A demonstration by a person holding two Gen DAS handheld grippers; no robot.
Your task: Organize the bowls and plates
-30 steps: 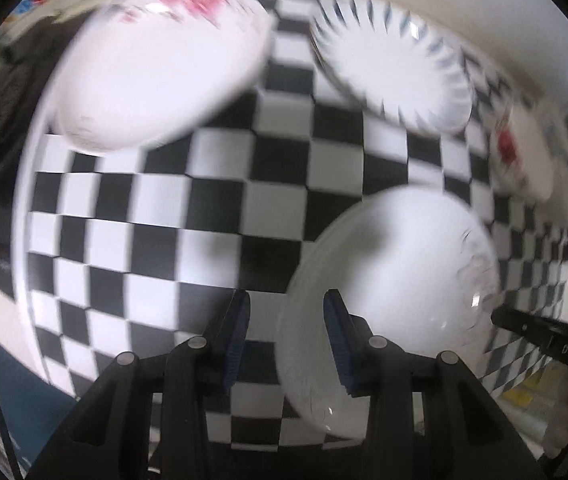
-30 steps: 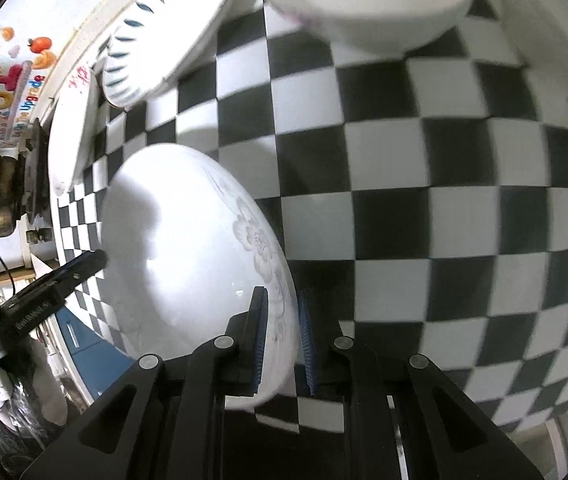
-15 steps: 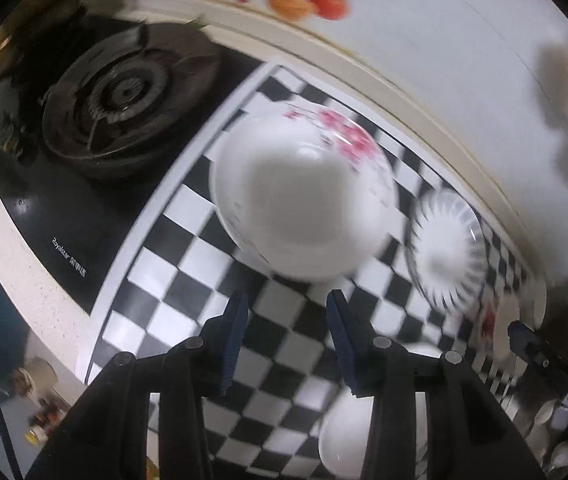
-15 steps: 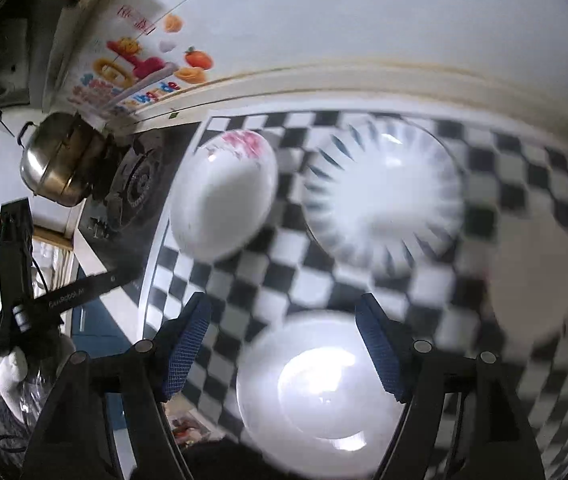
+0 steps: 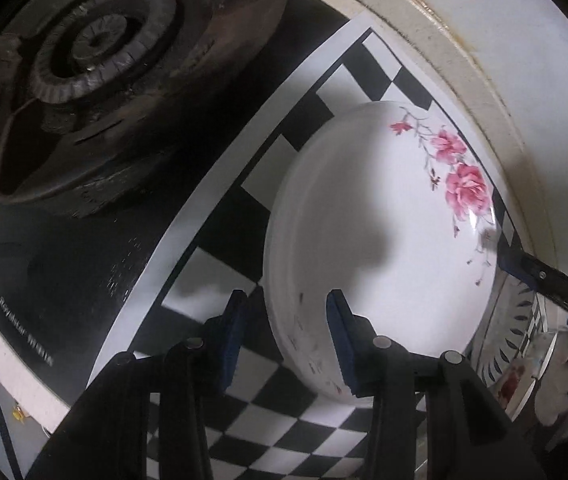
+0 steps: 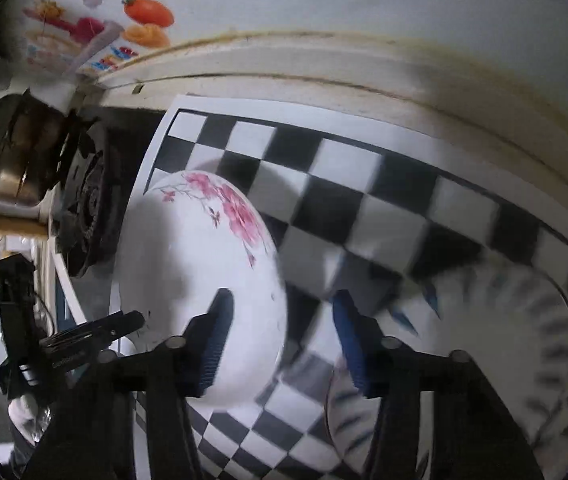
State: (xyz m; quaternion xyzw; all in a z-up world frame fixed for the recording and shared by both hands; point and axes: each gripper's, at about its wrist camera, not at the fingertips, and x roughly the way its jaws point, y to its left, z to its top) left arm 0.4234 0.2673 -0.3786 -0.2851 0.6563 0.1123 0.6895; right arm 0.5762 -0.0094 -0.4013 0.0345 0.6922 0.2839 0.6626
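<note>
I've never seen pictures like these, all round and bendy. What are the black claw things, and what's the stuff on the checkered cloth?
A person holds a two-fingered black grabber in each hand, with a camera riding on each. One picture looks along the left gripper, the other along the right gripper. On the black-and-white checkered mat lie a white plate with pink flowers and a white plate with dark blue rim dashes. Beside the mat is a black gas stove burner. Both grabbers are open, holding nothing; the right one's fingers have just been closing.
</note>
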